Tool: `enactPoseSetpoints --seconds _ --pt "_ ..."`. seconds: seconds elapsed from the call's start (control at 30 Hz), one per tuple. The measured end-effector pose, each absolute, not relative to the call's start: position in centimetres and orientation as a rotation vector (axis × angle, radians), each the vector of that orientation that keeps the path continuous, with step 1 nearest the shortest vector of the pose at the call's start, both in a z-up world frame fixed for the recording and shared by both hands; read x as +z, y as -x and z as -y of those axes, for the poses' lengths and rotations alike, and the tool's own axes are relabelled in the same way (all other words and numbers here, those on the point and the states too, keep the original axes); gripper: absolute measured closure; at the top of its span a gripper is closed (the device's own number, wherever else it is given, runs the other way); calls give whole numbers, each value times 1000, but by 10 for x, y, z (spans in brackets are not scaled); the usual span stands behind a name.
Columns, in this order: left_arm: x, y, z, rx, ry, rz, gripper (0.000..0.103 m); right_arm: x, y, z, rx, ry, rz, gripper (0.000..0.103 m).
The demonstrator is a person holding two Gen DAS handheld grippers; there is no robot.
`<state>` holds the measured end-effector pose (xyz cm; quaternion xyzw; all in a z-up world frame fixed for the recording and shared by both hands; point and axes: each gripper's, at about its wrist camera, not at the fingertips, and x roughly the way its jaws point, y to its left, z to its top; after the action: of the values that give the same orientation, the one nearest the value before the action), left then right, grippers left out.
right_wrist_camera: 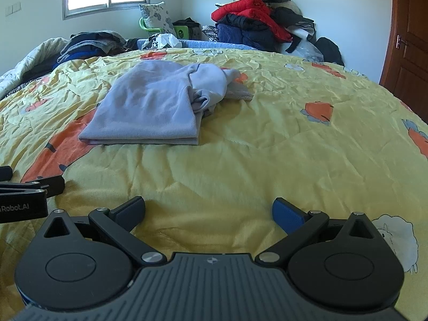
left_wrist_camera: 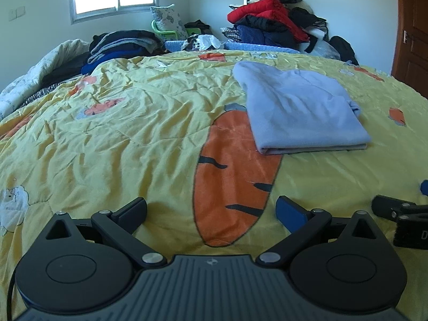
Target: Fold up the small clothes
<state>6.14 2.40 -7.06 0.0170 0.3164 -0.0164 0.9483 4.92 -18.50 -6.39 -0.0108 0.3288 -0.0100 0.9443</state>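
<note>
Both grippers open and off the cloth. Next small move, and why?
Probably bring the right gripper forward to the loose bunched sleeve on the right side of the folded light-blue garment and tuck it in: the near edge lies flat and even, but that side spills out. The left gripper is open and idle too.

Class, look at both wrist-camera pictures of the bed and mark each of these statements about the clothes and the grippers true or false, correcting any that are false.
1. The pale blue garment lies folded on the yellow quilt. True.
2. The left gripper is shut on the garment. False: it is open and holds nothing.
3. The right gripper is open, with quilt showing between its fingers. True.
4. The red jacket lies beside the garment on the quilt. False: it sits on a clothes pile by the far wall.
5. The garment partly covers the big orange carrot print. True.
</note>
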Motion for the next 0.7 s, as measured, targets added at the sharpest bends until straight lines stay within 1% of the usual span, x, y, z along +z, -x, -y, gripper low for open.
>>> enactPoseSetpoints --seconds 0.37,0.7 --pt "-71 -65 -27 -45 -24 -649 0 -63 -56 178 -17 60 -668 1" --pt "-71 -65 -27 -45 -23 -649 0 -64 -54 189 -30 24 -671 0"
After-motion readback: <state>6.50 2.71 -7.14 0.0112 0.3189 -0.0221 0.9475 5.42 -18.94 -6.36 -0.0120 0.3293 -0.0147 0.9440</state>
